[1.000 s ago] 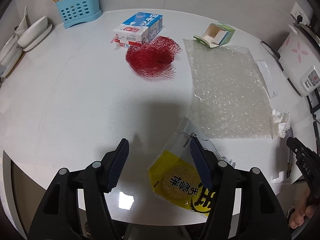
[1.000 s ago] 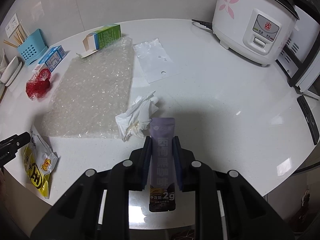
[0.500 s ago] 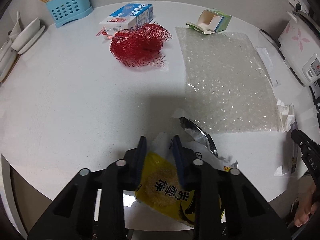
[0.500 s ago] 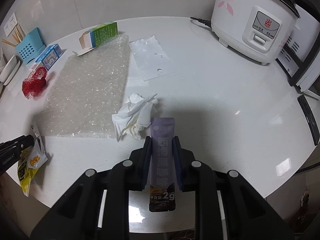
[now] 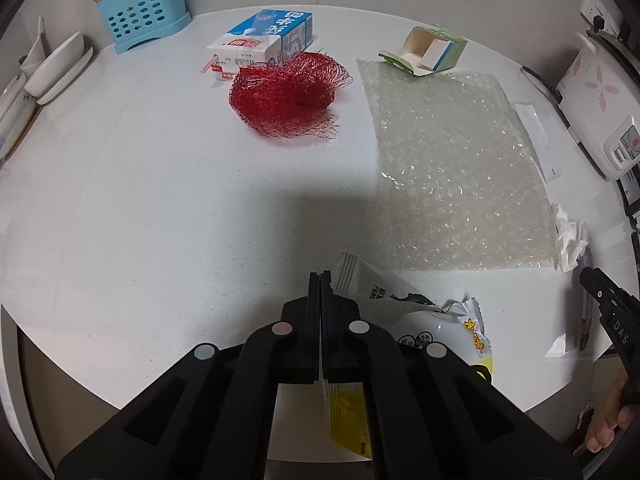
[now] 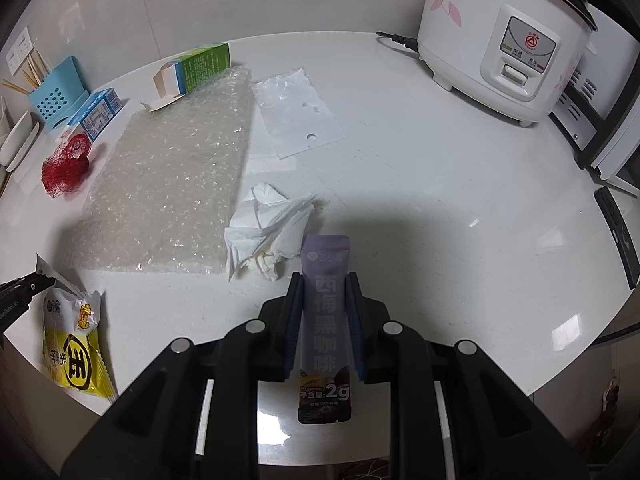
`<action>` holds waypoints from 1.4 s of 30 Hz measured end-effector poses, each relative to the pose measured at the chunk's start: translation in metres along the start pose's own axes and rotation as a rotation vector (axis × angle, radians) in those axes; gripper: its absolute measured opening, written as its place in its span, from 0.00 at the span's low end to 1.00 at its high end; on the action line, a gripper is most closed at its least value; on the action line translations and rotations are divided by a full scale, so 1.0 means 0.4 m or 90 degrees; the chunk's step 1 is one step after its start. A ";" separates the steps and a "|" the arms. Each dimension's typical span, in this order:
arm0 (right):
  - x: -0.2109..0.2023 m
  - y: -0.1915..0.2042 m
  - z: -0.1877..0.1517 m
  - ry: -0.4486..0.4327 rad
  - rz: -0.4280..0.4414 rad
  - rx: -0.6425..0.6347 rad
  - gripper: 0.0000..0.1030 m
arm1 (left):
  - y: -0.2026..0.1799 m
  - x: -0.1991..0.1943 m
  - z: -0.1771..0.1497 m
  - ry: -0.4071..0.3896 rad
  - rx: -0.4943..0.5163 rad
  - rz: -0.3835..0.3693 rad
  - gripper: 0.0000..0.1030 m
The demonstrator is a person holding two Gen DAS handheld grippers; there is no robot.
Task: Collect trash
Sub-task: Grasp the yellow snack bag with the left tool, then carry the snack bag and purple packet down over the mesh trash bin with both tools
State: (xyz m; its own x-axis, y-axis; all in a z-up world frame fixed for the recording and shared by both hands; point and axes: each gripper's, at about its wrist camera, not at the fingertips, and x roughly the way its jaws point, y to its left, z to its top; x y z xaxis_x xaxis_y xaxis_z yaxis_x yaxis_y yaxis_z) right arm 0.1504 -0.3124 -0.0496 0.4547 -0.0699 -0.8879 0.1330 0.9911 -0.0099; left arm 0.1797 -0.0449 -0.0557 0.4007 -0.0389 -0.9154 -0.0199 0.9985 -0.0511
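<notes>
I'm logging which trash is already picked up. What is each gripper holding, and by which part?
The left gripper has just closed, pinching the yellow snack wrapper at its torn top edge. The right gripper clamps the purple coffee sachet by its long side edges, around mid-length.

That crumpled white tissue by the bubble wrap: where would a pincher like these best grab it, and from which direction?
Probably from above, closing on the raised, bunched middle of the crumpled tissue. It stands up in folds off the table, so there is something to pinch, whereas its thin edges lie flat. One side touches the bubble wrap, so set the fingers clear of that sheet. Both grippers are already holding wrappers, though.
</notes>
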 end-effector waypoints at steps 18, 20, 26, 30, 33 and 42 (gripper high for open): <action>-0.012 -0.006 -0.009 0.001 0.004 0.001 0.20 | -0.063 -0.051 -0.071 -0.007 0.038 -0.044 0.63; -0.013 -0.006 -0.010 0.000 0.004 0.002 0.20 | -0.065 -0.041 -0.074 0.000 0.036 -0.042 0.61; -0.015 -0.009 -0.011 -0.001 0.005 0.003 0.20 | -0.067 -0.020 -0.080 0.023 0.035 -0.033 0.13; -0.012 -0.011 -0.012 0.001 0.005 0.004 0.20 | -0.065 -0.024 -0.080 0.020 0.030 -0.036 0.08; -0.009 -0.013 -0.013 0.002 0.006 0.004 0.20 | -0.063 -0.026 -0.080 0.019 0.026 -0.037 0.07; -0.014 -0.014 -0.017 0.000 0.009 0.005 0.20 | -0.042 -0.041 -0.078 0.008 0.022 -0.040 0.06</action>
State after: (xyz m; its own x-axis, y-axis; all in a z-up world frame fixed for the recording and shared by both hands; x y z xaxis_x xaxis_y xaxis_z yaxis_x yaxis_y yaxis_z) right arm 0.1408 -0.3170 -0.0477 0.4569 -0.0566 -0.8877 0.1336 0.9910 0.0056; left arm 0.1450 -0.0623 -0.0522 0.3881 -0.1011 -0.9160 0.0365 0.9949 -0.0943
